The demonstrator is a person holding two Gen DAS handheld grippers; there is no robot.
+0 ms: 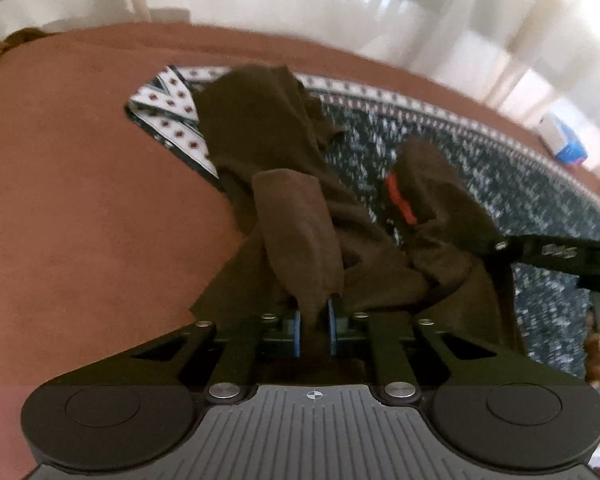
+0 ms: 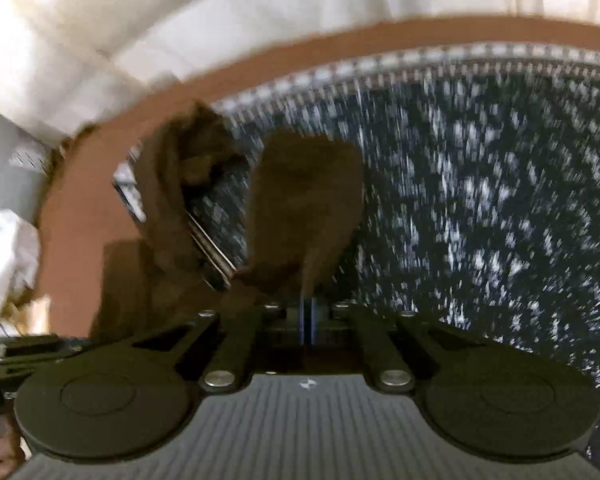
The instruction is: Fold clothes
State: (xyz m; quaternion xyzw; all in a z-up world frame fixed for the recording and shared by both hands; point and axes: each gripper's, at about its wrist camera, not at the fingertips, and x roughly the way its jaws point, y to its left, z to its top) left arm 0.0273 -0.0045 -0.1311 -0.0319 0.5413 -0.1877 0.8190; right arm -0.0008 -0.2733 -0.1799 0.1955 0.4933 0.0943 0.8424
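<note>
A dark brown garment [image 1: 284,152] lies crumpled on a dark blue, white-speckled cloth [image 1: 540,200] spread over a reddish-brown surface [image 1: 80,200]. My left gripper [image 1: 314,314] is shut on a raised fold of the brown garment, with the fabric pinched between its blue pads. The right gripper's black frame [image 1: 556,252] enters from the right, its tips buried in another bunch of the garment beside an orange strip [image 1: 400,200]. In the right wrist view my right gripper [image 2: 308,310] is shut on a brown garment fold [image 2: 304,200], its pads nearly together.
A white cloth with red diamonds [image 1: 168,120] pokes out under the garment at far left. The speckled cloth [image 2: 500,200] has a pale patterned border. A blue-and-white box [image 1: 566,140] sits at far right. White walls lie beyond; a white fabric heap [image 2: 4,248] is at left.
</note>
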